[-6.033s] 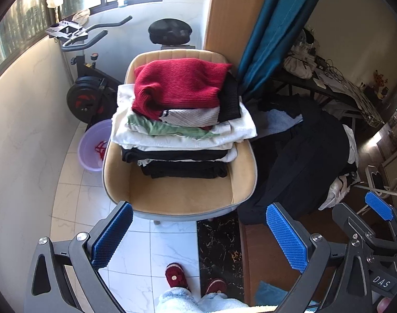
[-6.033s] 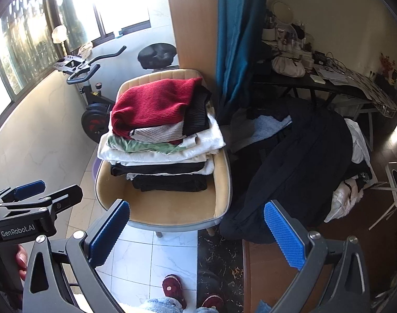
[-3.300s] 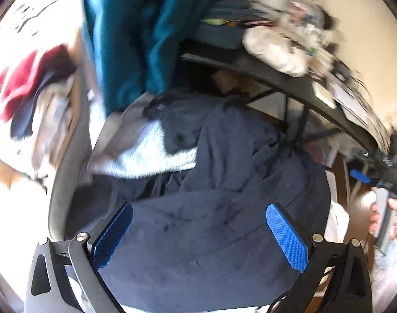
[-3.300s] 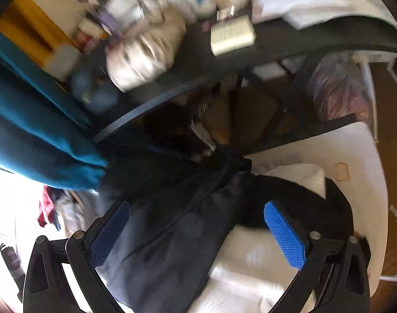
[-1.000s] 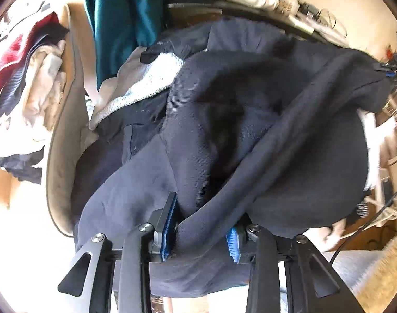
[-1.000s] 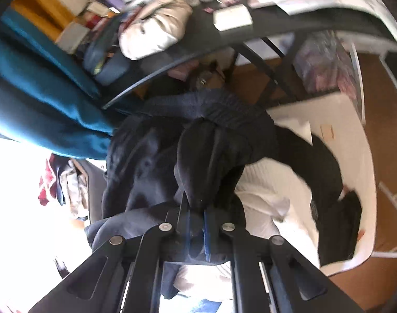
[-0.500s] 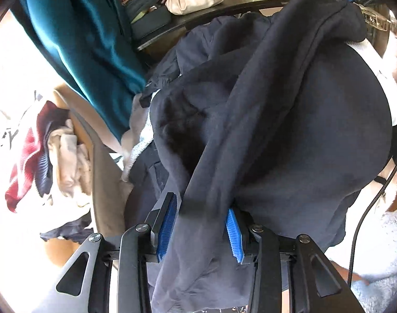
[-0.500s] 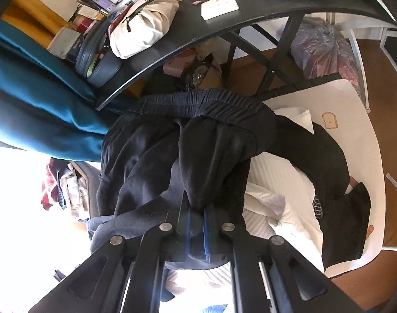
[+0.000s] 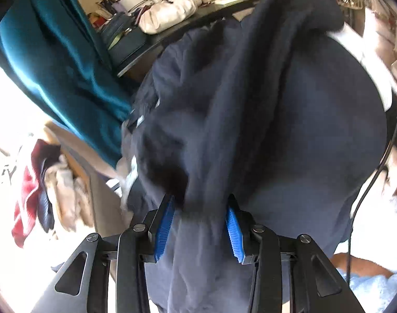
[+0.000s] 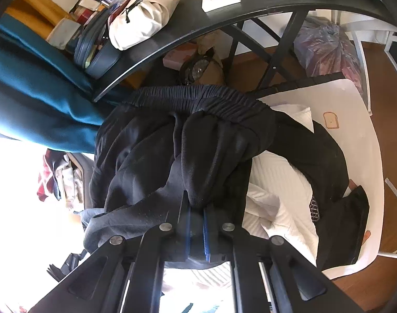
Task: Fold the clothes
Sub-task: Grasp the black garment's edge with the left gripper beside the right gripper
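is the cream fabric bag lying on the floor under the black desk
No, the cream fabric bag lies on top of the black desk, beside a white card.

Cluttered black desk (image 10: 250,13), teal curtain (image 9: 55,73), wooden floor (image 10: 380,57), bright sunlight

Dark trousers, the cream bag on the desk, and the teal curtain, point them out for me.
dark trousers (image 10: 198,99), right wrist view, gathered elastic waistband.
cream bag (image 10: 143,15), right wrist view, middle of its body.
teal curtain (image 9: 49,65), left wrist view, broad central fold.
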The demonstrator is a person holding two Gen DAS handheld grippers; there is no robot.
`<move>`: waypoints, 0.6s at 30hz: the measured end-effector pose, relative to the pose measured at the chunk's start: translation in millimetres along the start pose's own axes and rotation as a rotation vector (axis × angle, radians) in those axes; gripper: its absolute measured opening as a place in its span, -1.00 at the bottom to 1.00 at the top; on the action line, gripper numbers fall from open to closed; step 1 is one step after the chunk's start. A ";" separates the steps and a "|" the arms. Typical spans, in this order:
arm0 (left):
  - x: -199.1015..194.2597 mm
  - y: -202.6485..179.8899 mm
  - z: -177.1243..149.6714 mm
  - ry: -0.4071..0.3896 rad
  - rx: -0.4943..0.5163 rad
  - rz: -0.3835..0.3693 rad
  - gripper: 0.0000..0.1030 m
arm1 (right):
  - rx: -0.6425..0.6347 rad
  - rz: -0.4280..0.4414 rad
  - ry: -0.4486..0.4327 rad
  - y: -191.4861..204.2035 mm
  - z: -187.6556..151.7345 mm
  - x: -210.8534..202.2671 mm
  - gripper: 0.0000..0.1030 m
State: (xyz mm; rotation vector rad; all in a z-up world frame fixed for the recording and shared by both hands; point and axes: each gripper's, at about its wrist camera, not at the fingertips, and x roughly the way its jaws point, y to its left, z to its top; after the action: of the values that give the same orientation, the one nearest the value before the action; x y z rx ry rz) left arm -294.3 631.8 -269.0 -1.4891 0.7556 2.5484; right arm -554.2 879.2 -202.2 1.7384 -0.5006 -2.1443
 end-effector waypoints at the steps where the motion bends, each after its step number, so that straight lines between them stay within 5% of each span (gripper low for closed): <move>1: 7.4 2.8 4.1 0.027 0.009 -0.041 -0.25 | -0.005 0.001 0.000 -0.1 0.2 0.3 -0.86; 4: 25.1 -1.6 6.4 0.091 0.067 -0.102 -0.25 | -0.001 0.007 0.001 -2.4 1.5 0.6 -0.86; 5: 23.0 -5.6 4.7 0.085 0.088 -0.105 -0.37 | 0.003 0.010 0.001 -3.4 2.0 0.5 -0.86; 6: 19.9 -9.6 2.7 0.081 0.103 -0.108 -0.76 | 0.003 0.013 0.003 -3.9 2.5 0.8 -0.86; 8: 15.0 -15.3 -2.1 0.102 0.088 -0.146 -0.90 | 0.000 0.021 0.011 -5.2 3.8 2.3 -0.84; 13: -5.6 11.4 -8.2 0.117 -0.246 -0.220 -0.91 | 0.045 0.093 0.046 -20.1 10.4 17.2 -0.63; 18: -37.0 44.3 -9.6 0.049 -0.511 -0.218 -0.91 | 0.138 0.197 0.066 -37.0 25.1 34.8 -0.04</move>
State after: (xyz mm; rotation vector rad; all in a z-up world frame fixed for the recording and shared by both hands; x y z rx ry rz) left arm -281.7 594.8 -225.4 -1.6521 -0.0746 2.6556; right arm -587.0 897.1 -244.8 1.7443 -0.7839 -1.9506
